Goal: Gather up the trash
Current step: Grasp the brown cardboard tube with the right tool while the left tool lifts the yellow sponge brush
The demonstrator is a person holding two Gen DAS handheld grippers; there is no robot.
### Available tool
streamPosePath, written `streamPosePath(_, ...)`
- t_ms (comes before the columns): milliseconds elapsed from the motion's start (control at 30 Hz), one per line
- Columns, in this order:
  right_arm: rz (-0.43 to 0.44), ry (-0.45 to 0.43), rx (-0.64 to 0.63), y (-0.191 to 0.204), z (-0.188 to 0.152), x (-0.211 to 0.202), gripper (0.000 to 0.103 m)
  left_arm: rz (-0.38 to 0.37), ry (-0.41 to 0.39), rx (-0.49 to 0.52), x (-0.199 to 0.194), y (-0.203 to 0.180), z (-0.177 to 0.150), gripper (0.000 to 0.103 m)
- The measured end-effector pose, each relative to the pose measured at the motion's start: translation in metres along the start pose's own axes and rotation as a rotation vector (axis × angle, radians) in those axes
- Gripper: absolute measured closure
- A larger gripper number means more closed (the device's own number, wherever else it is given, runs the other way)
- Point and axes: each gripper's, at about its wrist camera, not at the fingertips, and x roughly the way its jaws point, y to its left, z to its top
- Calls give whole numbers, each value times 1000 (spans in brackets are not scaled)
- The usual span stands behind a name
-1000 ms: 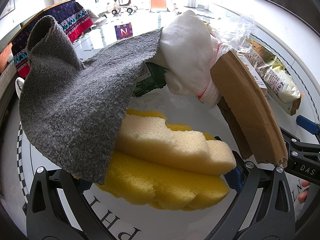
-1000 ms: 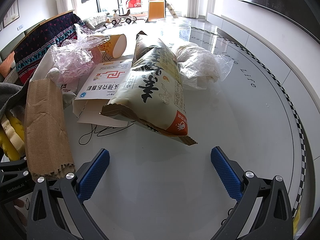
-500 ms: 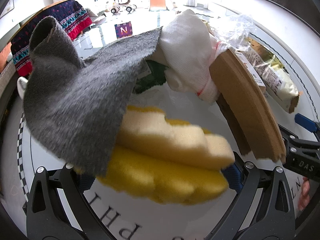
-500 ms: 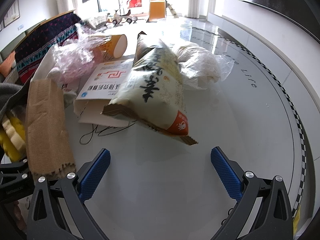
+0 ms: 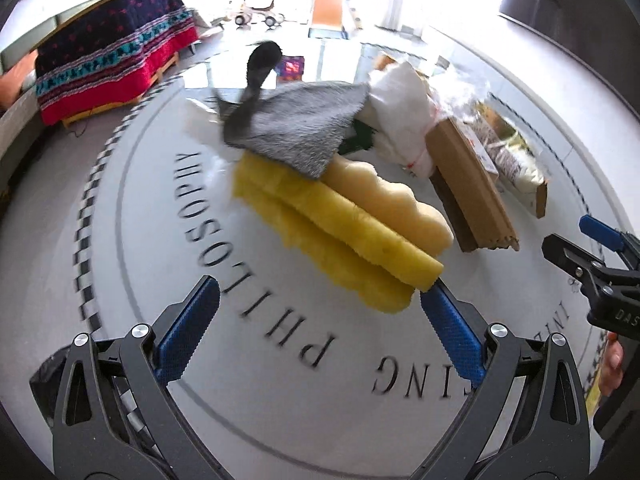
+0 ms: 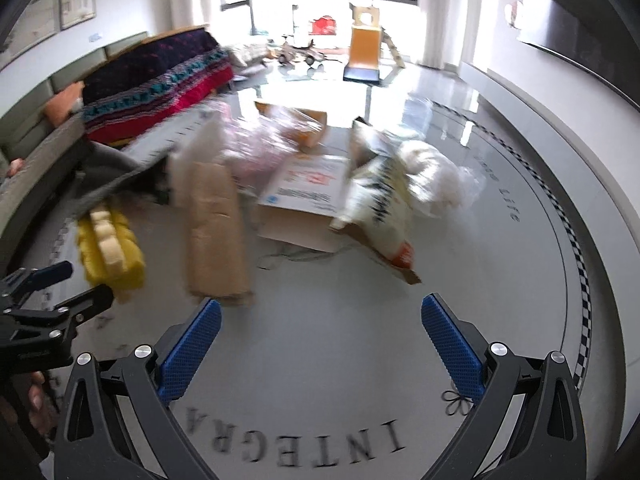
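Living-room floor [image 5: 132, 240], lettered, trash heaped mid-circle. Left to right I log: grey cloth [image 5: 304, 128] over yellow sponge [image 5: 340, 232]; cardboard [image 5: 468, 188]; box [image 6: 308, 200]; snack bag [image 6: 376, 200]; plastic bag [image 6: 432, 172]. My left gripper [image 5: 320, 312] gapes wide, empty, sponge just beyond its right finger. My right gripper [image 6: 320, 328] gapes wide, empty, short of the cardboard. Risk — pinching only a sponge corner; foam could tear or slip free.

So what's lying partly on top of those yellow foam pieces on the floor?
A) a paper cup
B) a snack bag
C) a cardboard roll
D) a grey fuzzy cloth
D: in the left wrist view the grey fuzzy cloth drapes over the far end of the yellow foam pieces, while the cardboard piece lies beside them on the floor.
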Motion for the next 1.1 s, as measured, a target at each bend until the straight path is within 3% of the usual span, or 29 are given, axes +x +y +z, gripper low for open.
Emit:
streamPosePath(233,71,24,-63,33,18,8,35,-20,-2,-39,-8,9,3,6)
streamPosePath(467,90,86,-123,64,27,44,39,-55,44,-82,1,15,-11,6)
streamPosePath(567,93,114,-128,68,28,56,48,-60,56,-87,0,17,-13,6)
streamPosePath(633,92,130,-131,69,28,61,68,-72,56,-97,-2,17,-11,6)
streamPosePath(733,104,126,-118,64,27,58,73,-90,53,-106,0,12,-4,6)
streamPosePath(1100,131,32,-92,46,26,18,73,-105,87,-170,40,-4,23,6)
